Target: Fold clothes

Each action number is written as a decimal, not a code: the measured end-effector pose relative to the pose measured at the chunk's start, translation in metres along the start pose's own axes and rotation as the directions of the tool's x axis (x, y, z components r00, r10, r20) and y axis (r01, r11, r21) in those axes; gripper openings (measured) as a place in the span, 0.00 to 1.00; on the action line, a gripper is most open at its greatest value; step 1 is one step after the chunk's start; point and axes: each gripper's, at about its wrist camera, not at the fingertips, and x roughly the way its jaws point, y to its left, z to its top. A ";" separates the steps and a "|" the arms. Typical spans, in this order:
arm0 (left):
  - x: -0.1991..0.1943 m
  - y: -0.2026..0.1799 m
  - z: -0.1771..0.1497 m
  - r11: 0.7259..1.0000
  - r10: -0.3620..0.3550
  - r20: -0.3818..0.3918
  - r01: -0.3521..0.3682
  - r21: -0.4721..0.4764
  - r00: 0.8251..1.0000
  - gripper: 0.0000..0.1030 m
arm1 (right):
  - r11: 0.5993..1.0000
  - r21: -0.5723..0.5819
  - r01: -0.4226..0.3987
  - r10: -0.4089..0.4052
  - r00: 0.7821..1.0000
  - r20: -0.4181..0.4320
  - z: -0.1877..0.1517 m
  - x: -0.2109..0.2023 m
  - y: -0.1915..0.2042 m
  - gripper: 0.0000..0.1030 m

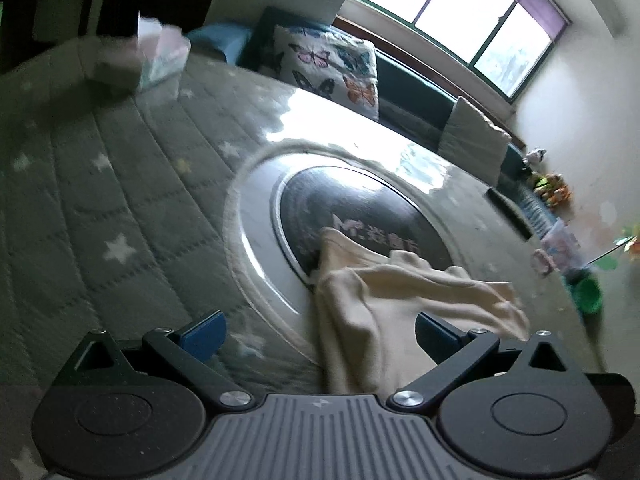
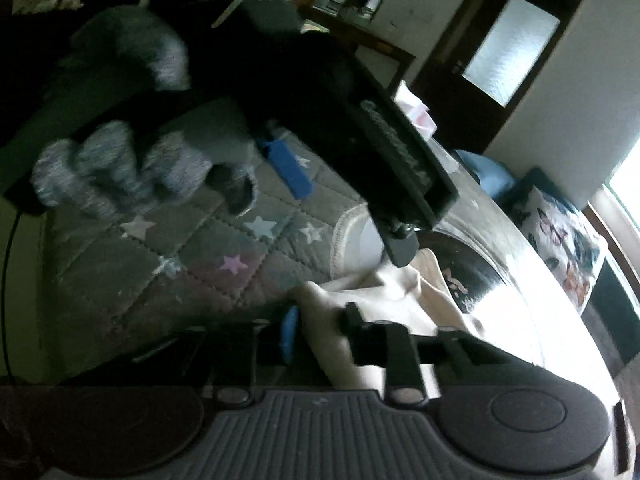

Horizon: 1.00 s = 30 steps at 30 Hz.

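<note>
Cream garment (image 1: 400, 304) between spread left hand-held gripper (image 1: 320, 330), right hand-held gripper (image 2: 320, 330) clamping it, butterfly pillow (image 1: 332, 64) beyond.

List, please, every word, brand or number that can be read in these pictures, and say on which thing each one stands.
"M": large pale logo letter on the black round disc under the cream garment.
Pale characters right of the "M" on the disc: too blurred to read.
Pale marks on the black disc in the right wrist view: partly covered by the garment, unreadable.
No other text is legible.
</note>
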 end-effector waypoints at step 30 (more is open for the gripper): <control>0.044 0.001 -0.006 0.925 -0.214 -0.108 0.166 -0.342 0.971 0.18 | 0.951 0.303 -0.060 0.030 0.994 0.103 -0.035 -0.056 -0.071 0.15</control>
